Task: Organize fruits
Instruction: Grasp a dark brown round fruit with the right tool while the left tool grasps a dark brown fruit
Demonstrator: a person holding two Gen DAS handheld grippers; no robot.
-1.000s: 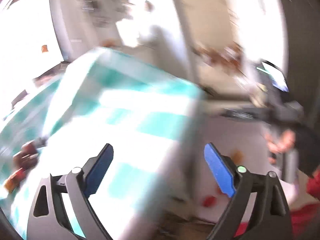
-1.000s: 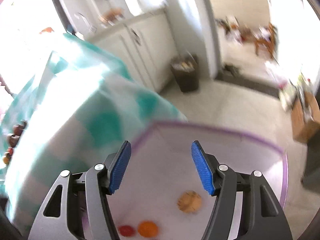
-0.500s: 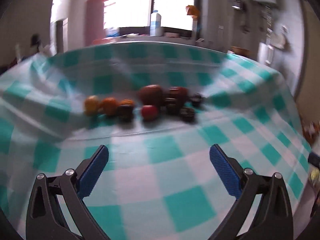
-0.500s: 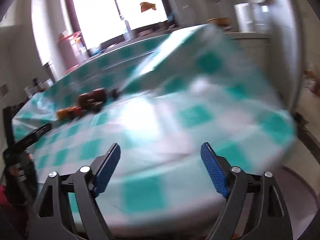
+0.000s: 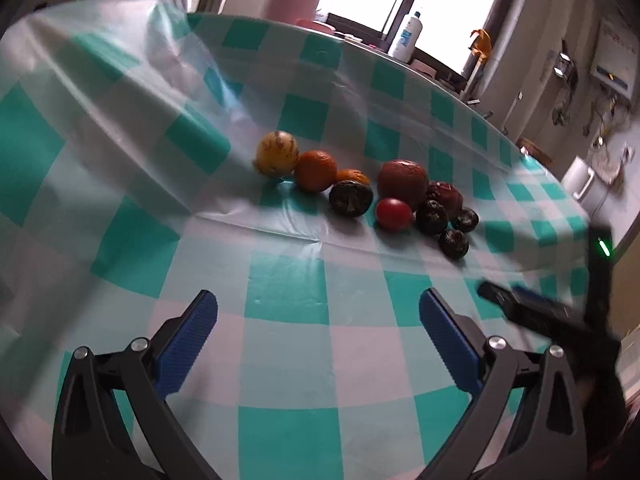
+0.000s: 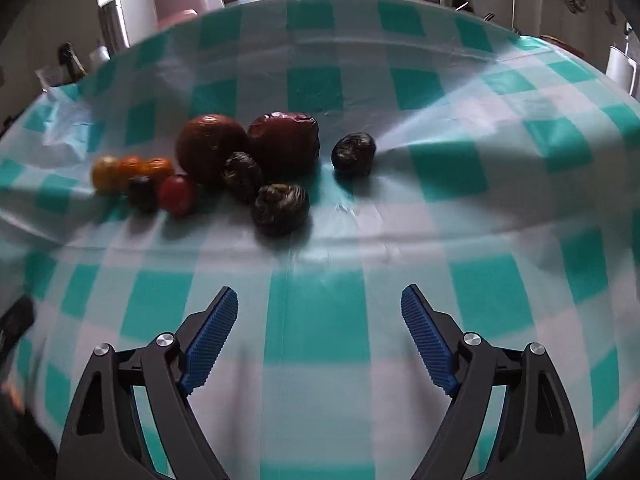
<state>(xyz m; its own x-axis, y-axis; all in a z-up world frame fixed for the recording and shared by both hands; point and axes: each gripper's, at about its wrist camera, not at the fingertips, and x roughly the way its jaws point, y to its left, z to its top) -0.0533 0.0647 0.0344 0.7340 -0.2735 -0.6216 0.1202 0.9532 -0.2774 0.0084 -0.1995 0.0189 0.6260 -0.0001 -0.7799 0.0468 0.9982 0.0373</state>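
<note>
Left gripper (image 5: 318,316): spread wide, nothing between the fingers. Right gripper (image 6: 319,312): closing, likewise empty. Fruits (image 5: 362,192) clustered on the checked tablecloth (image 5: 288,344), well ahead of both pairs of fingertips; from the right, ahead and leftward (image 6: 240,168).

fruits (image 5: 360,192) clustered on checked tablecloth (image 5: 288,292)

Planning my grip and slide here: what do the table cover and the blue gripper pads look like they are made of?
Table cover: thin glossy plastic sheet by its look; it shines and holds sharp creases. Pads of the right hand-held gripper: ribbed matte blue, probably rubber or soft plastic.
</note>
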